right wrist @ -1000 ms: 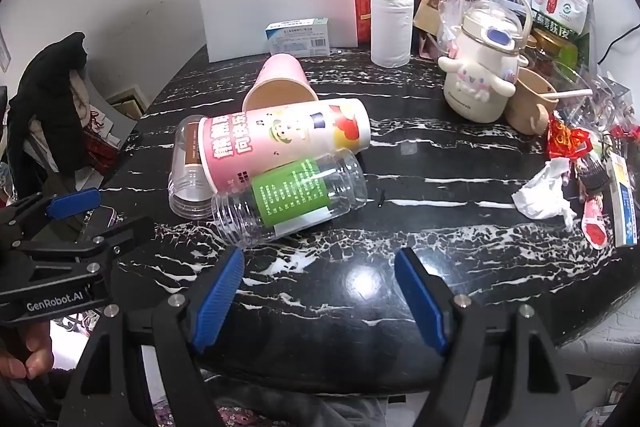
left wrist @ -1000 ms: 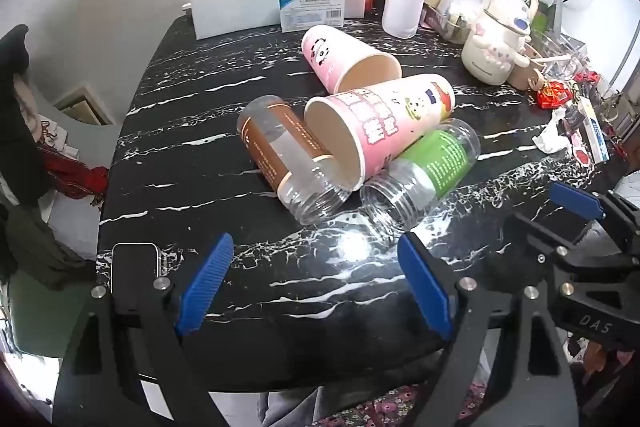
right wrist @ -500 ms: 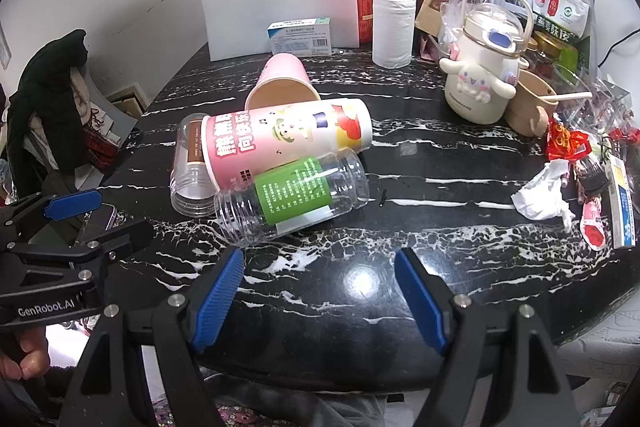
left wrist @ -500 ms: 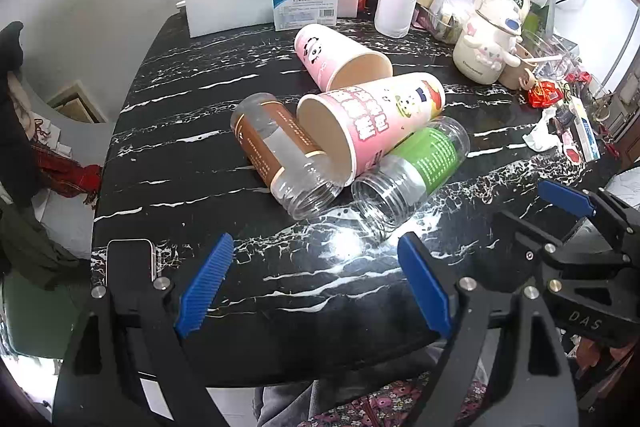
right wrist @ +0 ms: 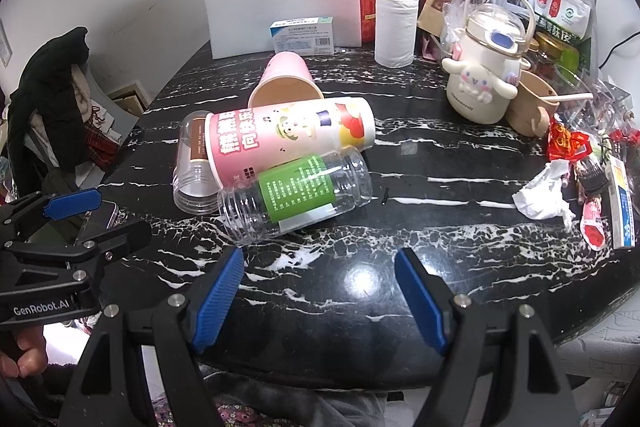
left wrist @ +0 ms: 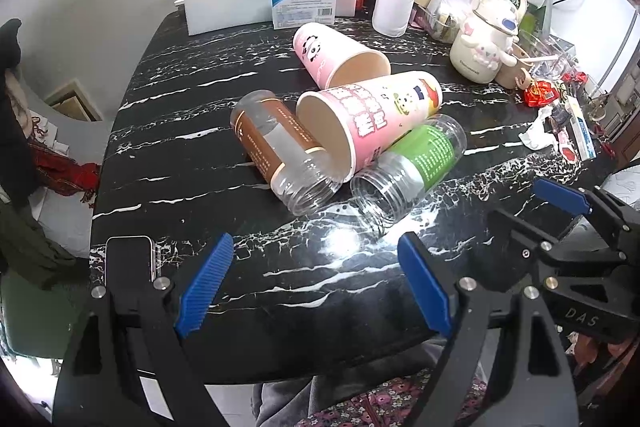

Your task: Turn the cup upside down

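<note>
Several containers lie on their sides on the black marble table (left wrist: pixel 168 147): a tall pink paper cup (left wrist: pixel 372 119) (right wrist: pixel 288 139), a shorter pink panda cup (left wrist: pixel 336 55) (right wrist: pixel 286 83), a clear jar with a brown label (left wrist: pixel 280 151) (right wrist: pixel 192 163), and a clear jar with a green label (left wrist: pixel 412 167) (right wrist: pixel 296 191). The tall cup rests against both jars. My left gripper (left wrist: pixel 316 283) is open and empty, at the table's near edge, short of the jars. My right gripper (right wrist: pixel 320 295) is open and empty, near the front edge, just below the green-label jar.
A white foam board (right wrist: pixel 280 11), a medicine box (right wrist: pixel 302 37), a paper roll (right wrist: pixel 394 29), a white character kettle (right wrist: pixel 484 79), snack bags and wrappers crowd the back and right. A phone (left wrist: pixel 130 259) lies at the front left corner.
The left gripper has drawn back and risen slightly, so the cups look farther away. The right gripper has barely shifted. Nothing on the table has moved.
</note>
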`<state>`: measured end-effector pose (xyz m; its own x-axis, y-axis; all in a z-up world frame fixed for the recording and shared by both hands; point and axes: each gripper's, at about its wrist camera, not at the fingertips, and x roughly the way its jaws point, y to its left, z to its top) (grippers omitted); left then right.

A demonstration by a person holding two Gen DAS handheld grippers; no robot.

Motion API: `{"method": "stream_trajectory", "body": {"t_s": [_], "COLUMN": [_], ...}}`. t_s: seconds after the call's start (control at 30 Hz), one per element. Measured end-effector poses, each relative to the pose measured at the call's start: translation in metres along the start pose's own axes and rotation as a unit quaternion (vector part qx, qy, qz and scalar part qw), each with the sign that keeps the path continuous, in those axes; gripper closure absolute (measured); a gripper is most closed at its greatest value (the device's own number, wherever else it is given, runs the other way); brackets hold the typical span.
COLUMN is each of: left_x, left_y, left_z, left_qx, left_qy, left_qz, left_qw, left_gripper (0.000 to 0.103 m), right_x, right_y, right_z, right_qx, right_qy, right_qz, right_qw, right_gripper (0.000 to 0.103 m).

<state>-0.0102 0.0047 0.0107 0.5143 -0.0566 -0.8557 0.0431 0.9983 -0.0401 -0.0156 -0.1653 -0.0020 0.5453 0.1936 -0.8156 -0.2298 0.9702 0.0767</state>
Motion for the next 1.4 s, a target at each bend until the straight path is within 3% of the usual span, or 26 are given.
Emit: {"method": "stream_trajectory", "body": {"t_s": [1.4], "left_x": [0.0001], "left_y": [0.0041], "left_z": [-0.002], "left_qx": [-0.003], "left_qy": [0.006], "left_qz": [0.0], "left_qw": [1.0], "left_gripper": [0.019], "right_x": [-0.0032], "right_y": [0.0033], "right_z": [-0.0012], "right_qx": [-0.005], "right_qy": [0.0], "right_qz": [-0.003], "right_qw": [1.0], "right_gripper": [0.025]}}
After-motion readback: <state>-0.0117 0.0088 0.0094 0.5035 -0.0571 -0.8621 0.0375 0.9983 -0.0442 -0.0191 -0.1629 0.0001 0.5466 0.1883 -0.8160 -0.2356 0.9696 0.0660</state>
